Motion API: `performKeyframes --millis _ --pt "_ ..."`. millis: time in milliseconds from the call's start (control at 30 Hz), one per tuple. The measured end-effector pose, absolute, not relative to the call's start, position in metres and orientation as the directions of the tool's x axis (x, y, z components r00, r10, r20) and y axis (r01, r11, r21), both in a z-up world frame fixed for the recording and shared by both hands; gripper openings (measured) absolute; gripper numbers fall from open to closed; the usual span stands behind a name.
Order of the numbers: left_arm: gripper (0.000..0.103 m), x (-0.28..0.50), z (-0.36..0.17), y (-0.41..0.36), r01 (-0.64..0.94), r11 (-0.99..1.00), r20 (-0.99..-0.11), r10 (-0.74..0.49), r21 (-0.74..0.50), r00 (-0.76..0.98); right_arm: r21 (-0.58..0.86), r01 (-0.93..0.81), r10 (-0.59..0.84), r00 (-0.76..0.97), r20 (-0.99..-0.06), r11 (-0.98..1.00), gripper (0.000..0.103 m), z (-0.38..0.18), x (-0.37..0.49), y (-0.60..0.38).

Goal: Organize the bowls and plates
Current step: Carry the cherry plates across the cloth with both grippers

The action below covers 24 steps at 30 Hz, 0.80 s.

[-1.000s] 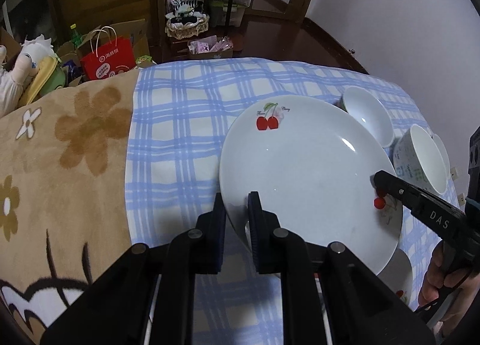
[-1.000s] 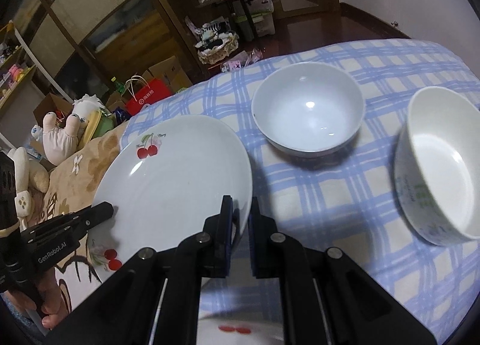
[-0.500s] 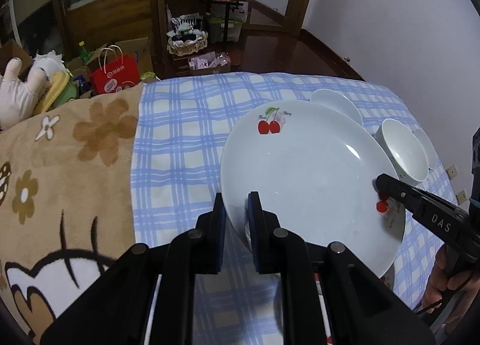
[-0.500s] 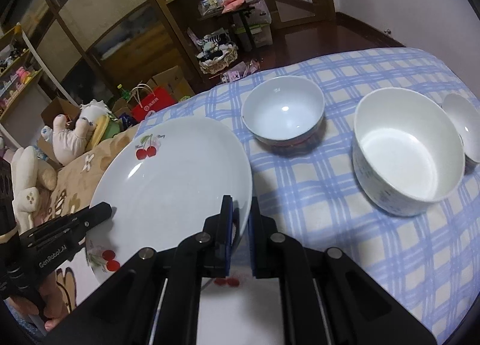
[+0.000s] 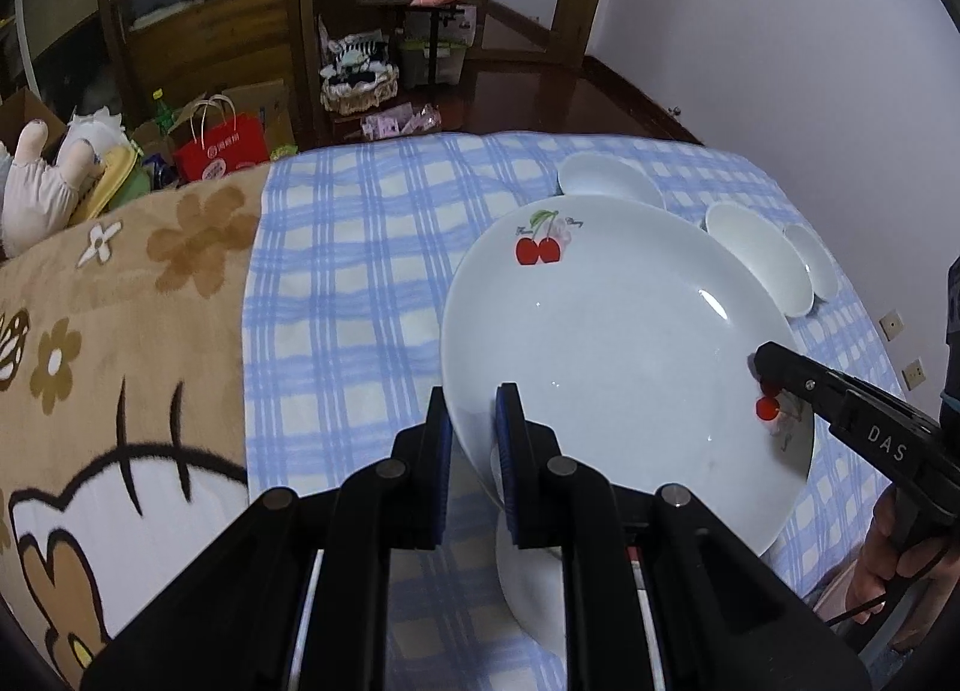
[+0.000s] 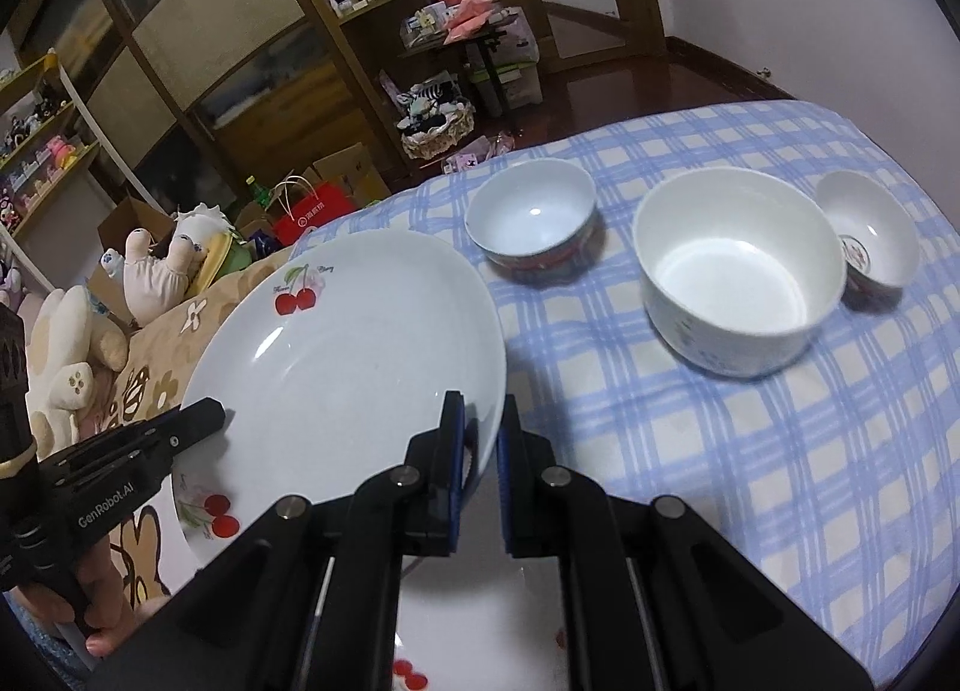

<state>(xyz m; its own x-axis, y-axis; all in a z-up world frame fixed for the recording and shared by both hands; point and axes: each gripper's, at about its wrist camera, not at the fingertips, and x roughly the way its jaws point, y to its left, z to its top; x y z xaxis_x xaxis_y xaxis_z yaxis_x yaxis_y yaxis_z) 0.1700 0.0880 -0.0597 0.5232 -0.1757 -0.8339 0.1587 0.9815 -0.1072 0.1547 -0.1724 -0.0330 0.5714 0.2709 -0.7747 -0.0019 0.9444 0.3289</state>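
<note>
Both tools clamped on cherry plate (image 5: 624, 343): left tool (image 5: 474, 421) pinching near rim, right tool (image 6: 480, 433) pinching opposite rim, bowls (image 6: 738, 265) ahead-right.

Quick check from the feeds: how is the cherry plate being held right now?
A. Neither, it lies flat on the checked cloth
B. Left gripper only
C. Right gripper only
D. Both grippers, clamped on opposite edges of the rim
D: the left gripper is shut on the cherry plate at one edge, and the right gripper is shut on its opposite rim.
</note>
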Motion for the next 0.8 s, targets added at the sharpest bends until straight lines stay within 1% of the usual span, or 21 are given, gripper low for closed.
performKeyframes --millis 467,800 --pt "0.016 0.15 -0.085 0.071 0.181 0.981 -0.877 -0.152 -0.076 0.457 0.346 0.036 0.274 0.537 -0.798 0.937 0.01 -0.062 0.122 -0.186" --pt "0.016 0.152 -0.103 0.067 0.194 0.977 -0.904 -0.165 -0.094 0.395 0.347 0.058 0.27 0.513 -0.814 0.936 0.01 -0.078 0.114 -0.192"
